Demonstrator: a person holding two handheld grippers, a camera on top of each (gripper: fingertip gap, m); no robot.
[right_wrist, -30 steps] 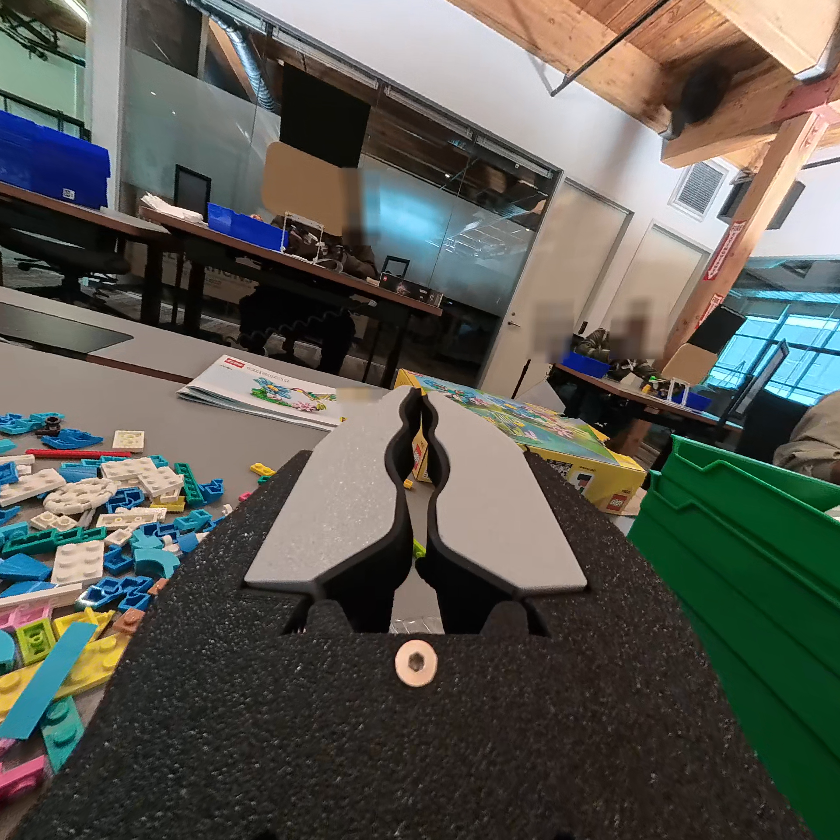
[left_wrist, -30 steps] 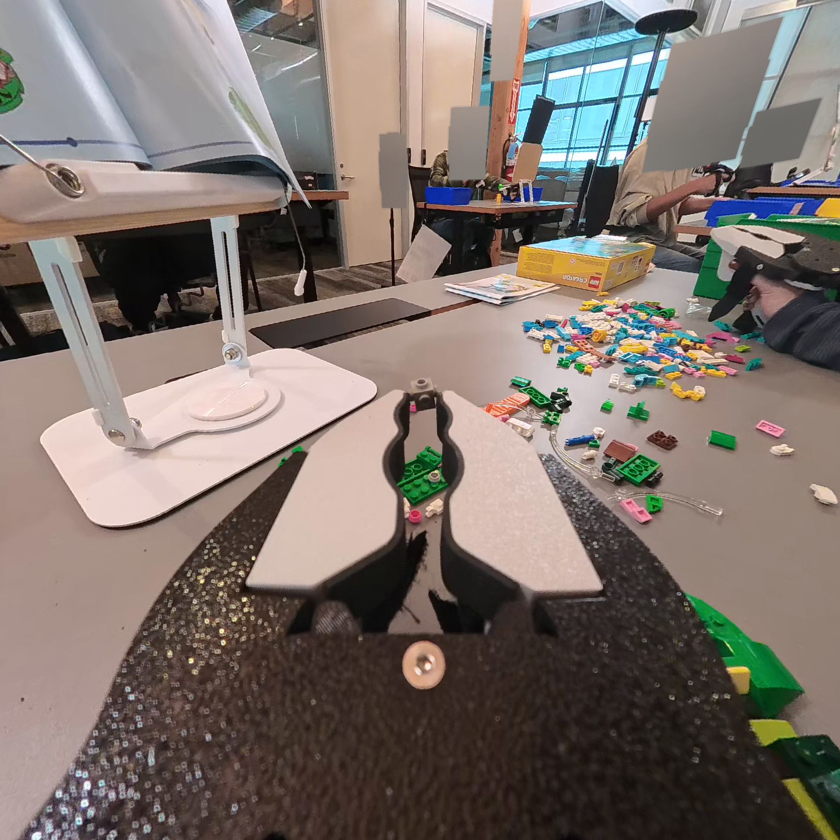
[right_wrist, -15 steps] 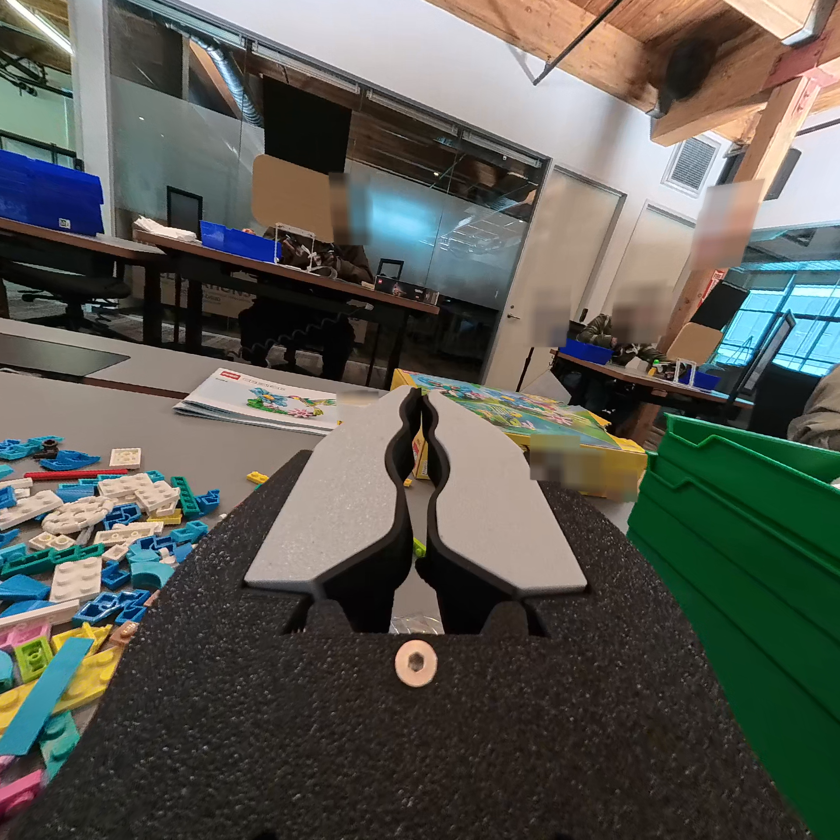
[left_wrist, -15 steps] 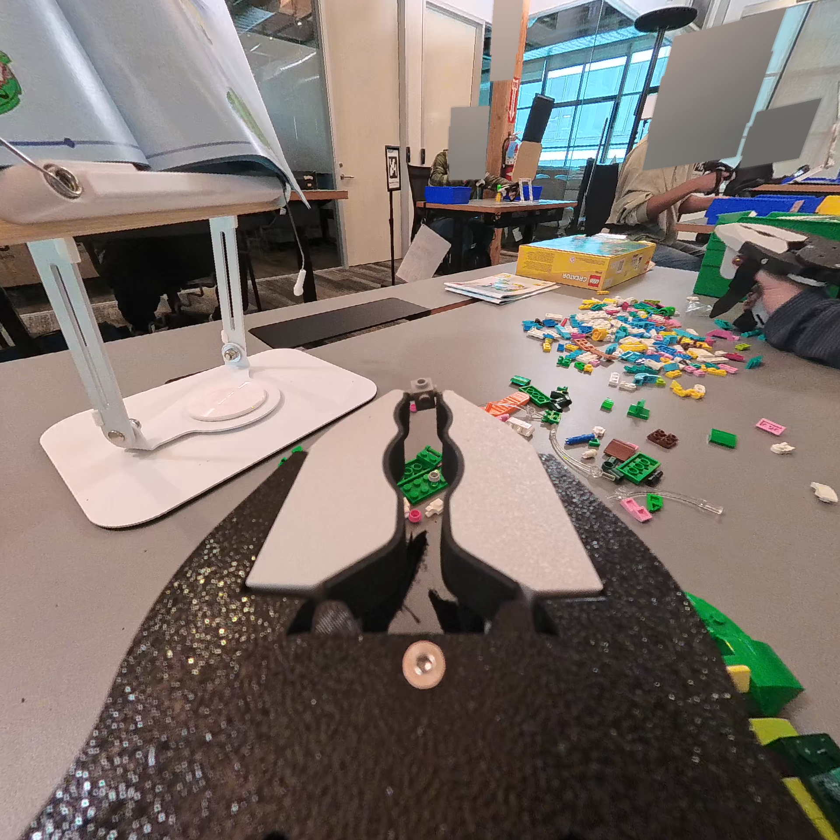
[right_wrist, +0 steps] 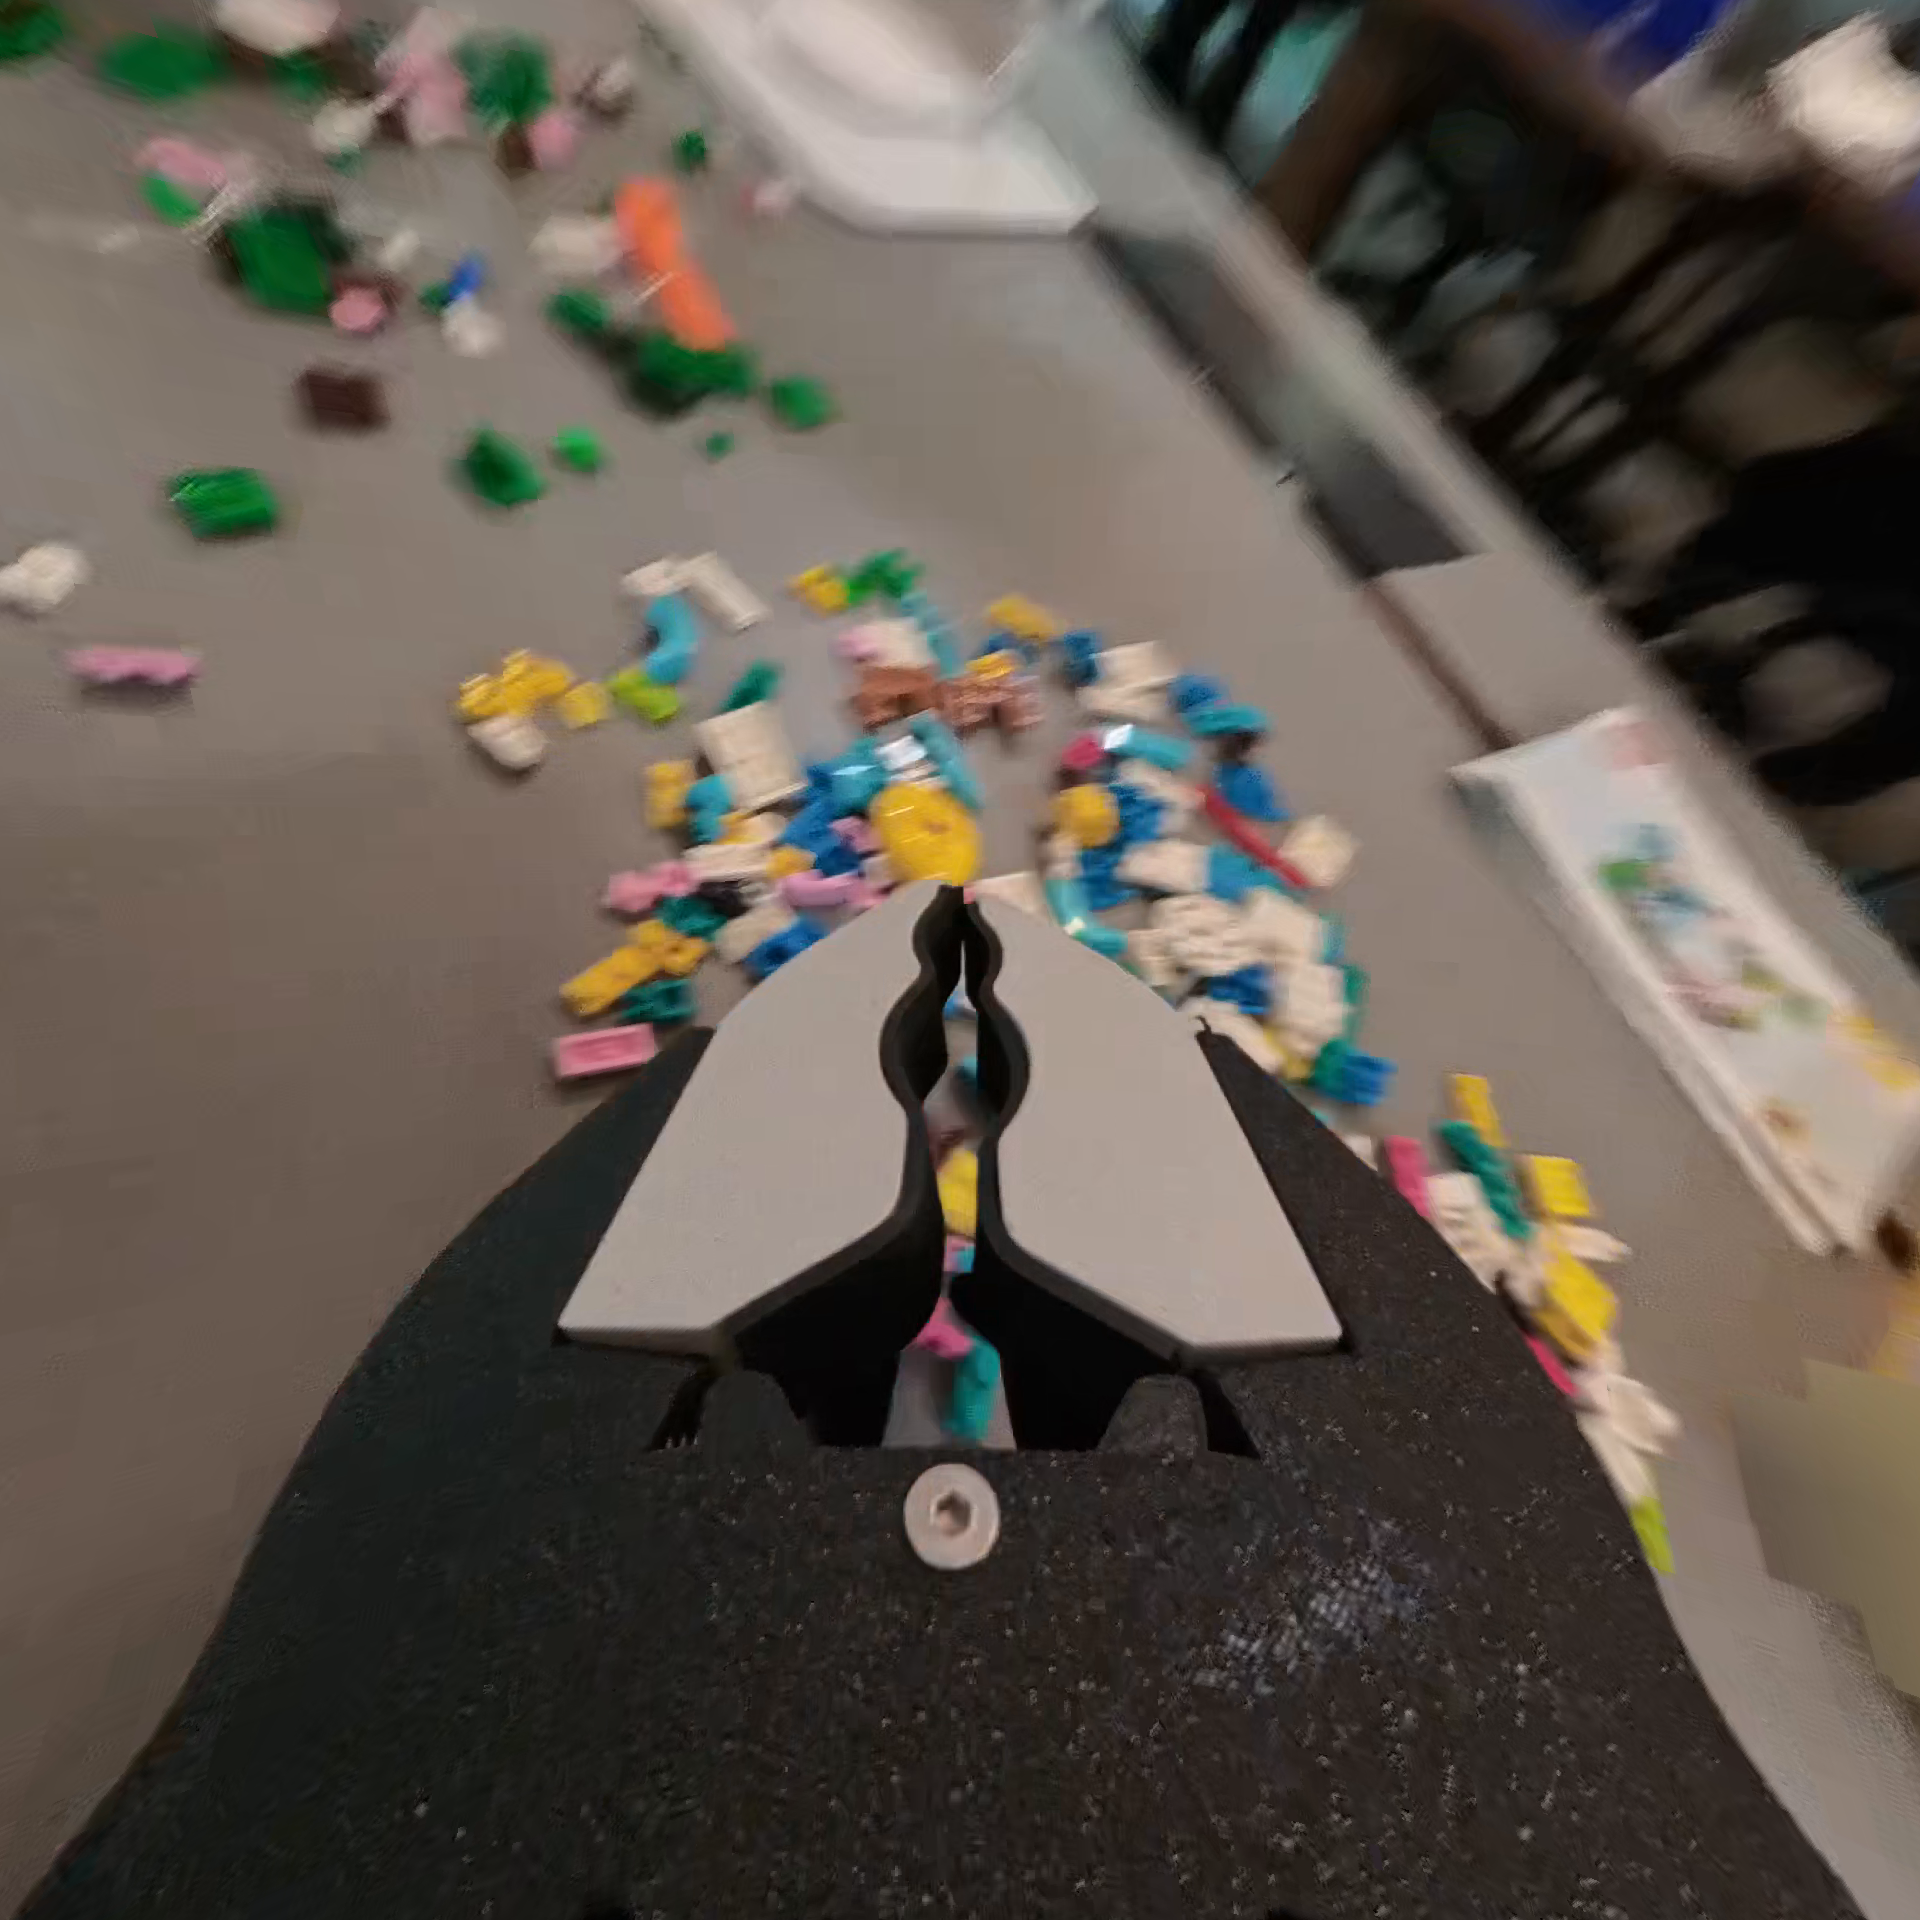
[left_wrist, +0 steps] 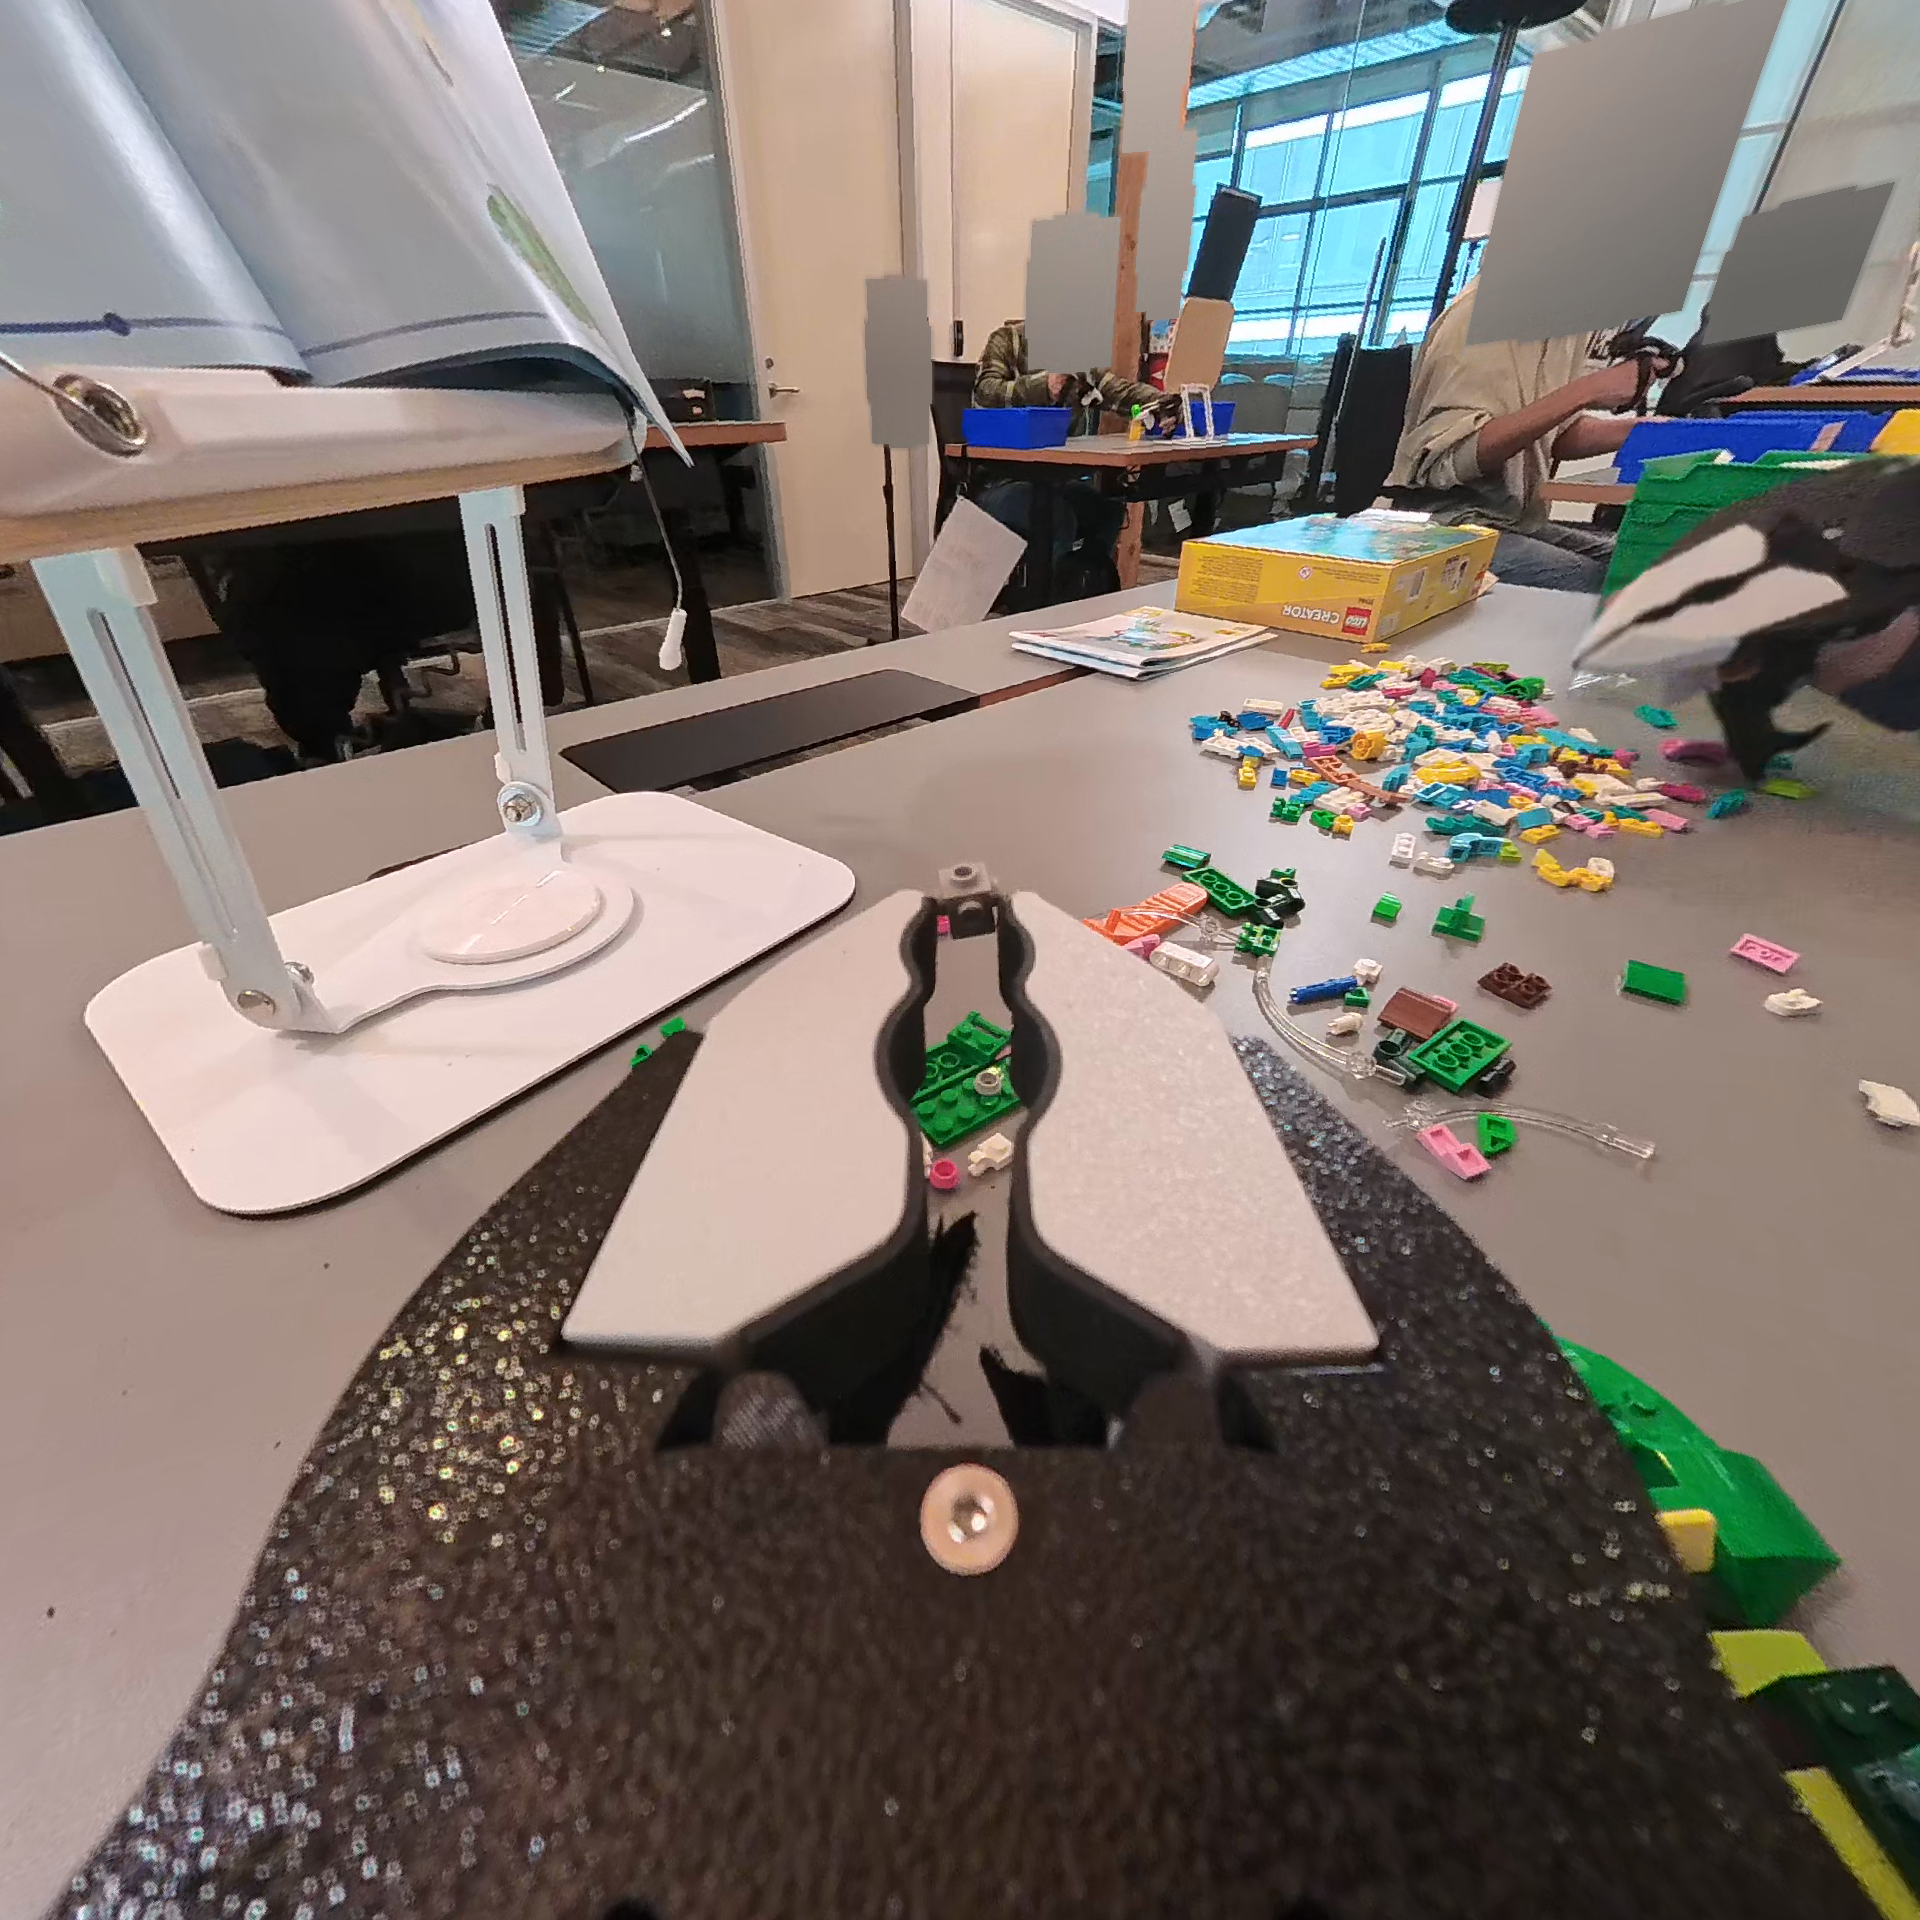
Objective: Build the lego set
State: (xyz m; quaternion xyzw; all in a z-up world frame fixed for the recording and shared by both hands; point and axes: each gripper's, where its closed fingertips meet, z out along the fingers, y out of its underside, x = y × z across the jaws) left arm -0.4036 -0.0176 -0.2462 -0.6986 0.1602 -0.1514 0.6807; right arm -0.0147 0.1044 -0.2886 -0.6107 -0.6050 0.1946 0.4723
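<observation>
Grey brick (left_wrist: 966, 899) pinched in left gripper (left_wrist: 968, 914) fingers; right gripper (right_wrist: 954, 902) fingers closed empty over blurred brick pile (right_wrist: 935, 821).

— Premises, type?
— Open-plan office: glass partitions (left_wrist: 634, 208), long shared tabletop (left_wrist: 1039, 790), wood post (left_wrist: 1127, 343), large windows (left_wrist: 1320, 208), seated people (left_wrist: 1475, 416), blue bins (left_wrist: 1013, 421).

Bare desk (left_wrist: 1039, 790) lies open between the white stand (left_wrist: 468, 997) and the scattered bricks (left_wrist: 1455, 758), which crowd the right.

Stand (left_wrist: 468, 997) left, brick pile (left_wrist: 1455, 758) right, box (left_wrist: 1340, 582) behind pile.
</observation>
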